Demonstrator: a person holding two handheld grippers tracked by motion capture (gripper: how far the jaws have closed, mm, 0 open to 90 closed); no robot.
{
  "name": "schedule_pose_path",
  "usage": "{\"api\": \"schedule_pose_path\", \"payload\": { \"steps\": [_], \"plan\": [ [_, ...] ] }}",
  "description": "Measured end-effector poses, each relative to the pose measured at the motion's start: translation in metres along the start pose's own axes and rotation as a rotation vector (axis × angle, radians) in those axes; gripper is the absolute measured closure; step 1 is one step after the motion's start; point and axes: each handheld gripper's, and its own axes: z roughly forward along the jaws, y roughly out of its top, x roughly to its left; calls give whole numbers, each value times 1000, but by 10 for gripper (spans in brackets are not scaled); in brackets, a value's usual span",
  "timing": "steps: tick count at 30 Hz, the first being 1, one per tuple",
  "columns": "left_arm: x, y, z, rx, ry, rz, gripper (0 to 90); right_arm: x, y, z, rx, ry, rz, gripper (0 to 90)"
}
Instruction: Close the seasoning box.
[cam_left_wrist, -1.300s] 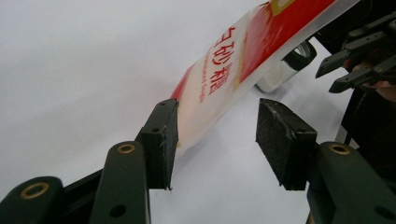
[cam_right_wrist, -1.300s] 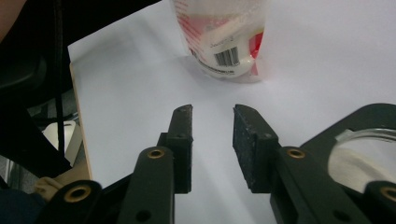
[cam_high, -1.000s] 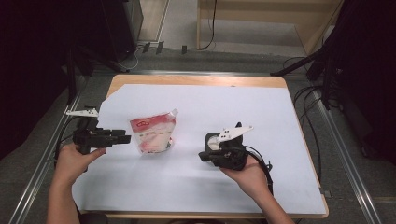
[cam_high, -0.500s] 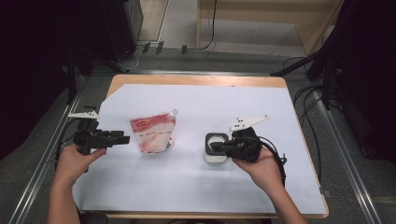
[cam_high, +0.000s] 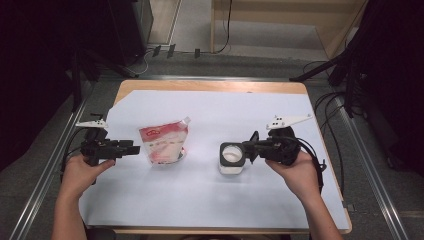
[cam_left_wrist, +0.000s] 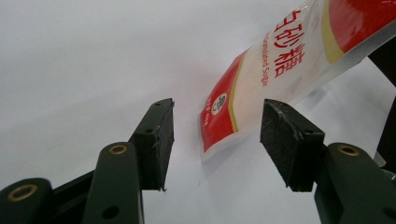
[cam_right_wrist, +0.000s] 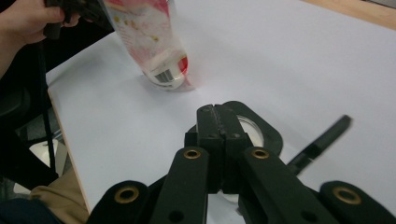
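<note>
A red and white sugar pouch (cam_high: 162, 142) with a corner spout stands left of the table's middle. My left gripper (cam_high: 132, 148) is open just to its left. In the left gripper view the pouch's lower corner (cam_left_wrist: 233, 107) lies beyond the open left gripper (cam_left_wrist: 217, 140), untouched by either pad. A small white container with a black rim (cam_high: 232, 156) sits right of centre. My right gripper (cam_high: 250, 149) is at its right edge. In the right gripper view the right gripper (cam_right_wrist: 215, 114) has its jaws pressed together over the container's black rim (cam_right_wrist: 264, 130); whether they pinch it is unclear.
White paper (cam_high: 210, 200) covers most of the wooden table (cam_high: 210, 86). Cables (cam_high: 320, 165) trail off the right hand toward the table's right edge. A blurred black bar (cam_right_wrist: 322, 140) sticks out beside the container. Metal rails (cam_high: 372, 170) run along both sides.
My right gripper has drawn back to the right, from over the container to its right edge. The container now sits level on the paper. The left gripper and pouch have hardly moved.
</note>
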Motion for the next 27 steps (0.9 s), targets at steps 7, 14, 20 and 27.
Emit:
{"api": "schedule_pose_path", "payload": {
  "steps": [7, 14, 20, 27],
  "plan": [
    [0, -1, 1, -7, 5, 2, 451, -8, 1, -14, -15, -31, 14, 900],
    [1, -1, 2, 2, 4, -1, 447, -15, 1, -28, -33, -56, 33, 900],
    [1, -2, 2, 1, 6, -3, 445, -25, -2, -38, -42, -91, 56, 900],
    [2, -2, 3, 1, 9, 7, 443, -36, -8, -34, -26, -110, 81, 900]
  ]
}}
